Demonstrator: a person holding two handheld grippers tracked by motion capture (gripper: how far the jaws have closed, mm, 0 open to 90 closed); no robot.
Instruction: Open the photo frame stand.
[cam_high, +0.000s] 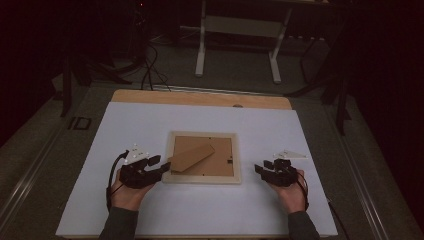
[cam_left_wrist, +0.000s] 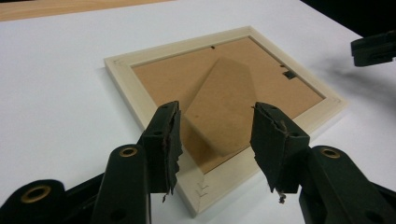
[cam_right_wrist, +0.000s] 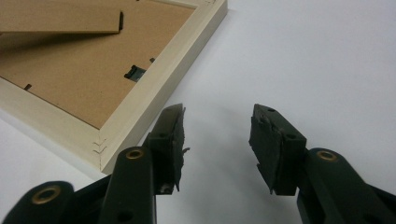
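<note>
One wooden picture frame (cam_high: 202, 157) lies face down between both open, empty grippers (cam_high: 150, 167) (cam_high: 270, 169). It is judged light, stiff, its glass fragile; the rim should be gripped, not the raised cardboard stand (cam_left_wrist: 223, 105).

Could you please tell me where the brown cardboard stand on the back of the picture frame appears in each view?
High view: the cardboard stand lies slanted just left of centre, inside the picture frame.
Left gripper view: the stand sits at centre, beyond the open left tongs.
Right gripper view: the stand shows at the top left, raised off the backing.
Shared landmark: the small black clip on the backing.
</note>
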